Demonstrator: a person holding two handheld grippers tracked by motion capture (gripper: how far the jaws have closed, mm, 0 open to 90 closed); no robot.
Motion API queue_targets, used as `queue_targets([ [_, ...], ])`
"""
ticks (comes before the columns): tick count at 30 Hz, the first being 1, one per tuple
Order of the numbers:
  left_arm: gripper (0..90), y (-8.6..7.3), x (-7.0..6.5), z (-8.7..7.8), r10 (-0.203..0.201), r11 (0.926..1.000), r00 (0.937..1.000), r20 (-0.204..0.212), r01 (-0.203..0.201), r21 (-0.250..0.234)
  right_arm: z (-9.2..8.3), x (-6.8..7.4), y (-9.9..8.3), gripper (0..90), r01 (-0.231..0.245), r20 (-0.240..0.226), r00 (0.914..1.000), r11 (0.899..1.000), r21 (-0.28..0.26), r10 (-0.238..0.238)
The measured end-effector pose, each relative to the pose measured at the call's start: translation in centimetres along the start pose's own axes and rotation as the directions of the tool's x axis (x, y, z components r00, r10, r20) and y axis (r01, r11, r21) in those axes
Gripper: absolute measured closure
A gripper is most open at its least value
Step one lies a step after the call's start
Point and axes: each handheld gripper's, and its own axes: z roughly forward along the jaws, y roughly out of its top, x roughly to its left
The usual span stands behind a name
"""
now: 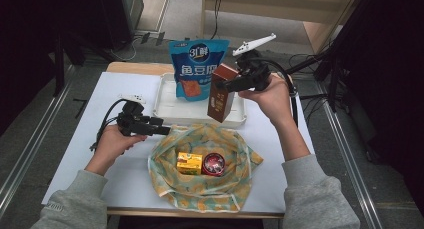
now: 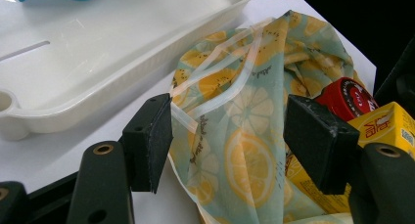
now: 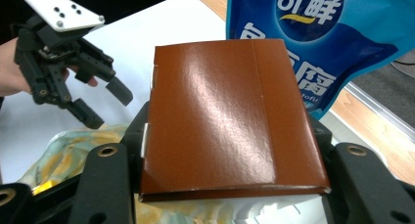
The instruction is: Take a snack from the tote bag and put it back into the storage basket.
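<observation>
Brown glossy cardboard box (image 1: 220,95), upright and slightly tilted, is clamped by its sides between the jaws of the right gripper (image 1: 234,84), which hold it lifted over the near right corner of the white plastic tray (image 1: 165,100); in the right gripper view the box (image 3: 230,119) spans the whole gap between the two pads. Behind it a blue printed snack pouch (image 1: 196,69) stands in the tray. The left gripper (image 1: 161,126), its jaws standing wide apart and holding nothing, hangs at the far left rim of the lemon-patterned teal fabric bag (image 1: 200,164), which lies open on the white table sheet (image 1: 80,149); its left pad (image 2: 149,141) sits just beside the bag's pale drawstring edge. Inside the bag, side by side, lie a small yellow carton (image 1: 189,163) and a round red tin (image 1: 213,164).
</observation>
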Motion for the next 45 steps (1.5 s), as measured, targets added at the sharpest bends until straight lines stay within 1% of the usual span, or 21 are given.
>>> queue_targets([
  [4, 35.6, 0.0, 0.0, 0.0, 0.0, 1.0, 1.0, -0.001, 0.0, 0.004, 0.8, -0.4, 0.3, 43.8, -0.012, 0.008, 0.9999, 1.0, -0.005, 0.012],
  [8, 35.6, -0.1, 0.1, 0.0, 0.0, 1.0, 1.0, 0.007, 0.0, 0.006, 1.7, -0.7, 0.5, 43.8, -0.018, 0.014, 0.9997, 1.0, 0.0, 0.018],
  [10, 35.6, -0.1, 0.1, 0.0, 0.002, 1.0, 1.0, 0.003, -0.002, 0.008, 2.2, -0.8, 0.6, 43.8, -0.022, 0.018, 0.9996, 1.0, 0.0, 0.022],
  [15, 35.5, -0.1, 0.1, 0.1, 0.004, 1.0, 1.0, 0.002, -0.004, 0.009, 3.4, -1.1, 0.8, 43.8, -0.032, 0.015, 0.9994, 0.999, 0.006, 0.031],
  [21, 35.6, -0.2, 0.2, -0.1, 0.004, 1.0, 1.0, -0.005, -0.004, 0.005, 4.7, -1.2, 1.0, 44.0, -0.026, 0.015, 0.9995, 1.0, 0.003, 0.026],
  [24, 35.6, -0.2, 0.3, -0.2, -0.004, 1.0, 0.9999, -0.011, 0.004, 0.0, 5.4, -1.1, 1.1, 44.0, -0.025, 0.013, 0.9996, 1.0, 0.009, 0.024],
  [33, 35.6, -0.2, 0.3, -0.1, 0.004, 0.9999, 0.9999, -0.017, -0.004, 0.015, 7.3, -1.0, 1.7, 43.9, -0.036, 0.002, 0.9993, 0.999, 0.006, 0.036],
  [38, 35.6, -0.2, 0.4, -0.2, 0.002, 1.0, 0.9999, -0.013, -0.002, 0.005, 8.7, -0.7, 2.1, 43.9, -0.038, 0.006, 0.9993, 0.999, 0.013, 0.038],
  [45, 35.6, -0.2, 0.5, -0.3, -0.001, 1.0, 1.0, -0.009, 0.001, 0.004, 10.6, -0.2, 2.6, 43.9, -0.037, -0.004, 0.9993, 0.999, 0.016, 0.037],
])
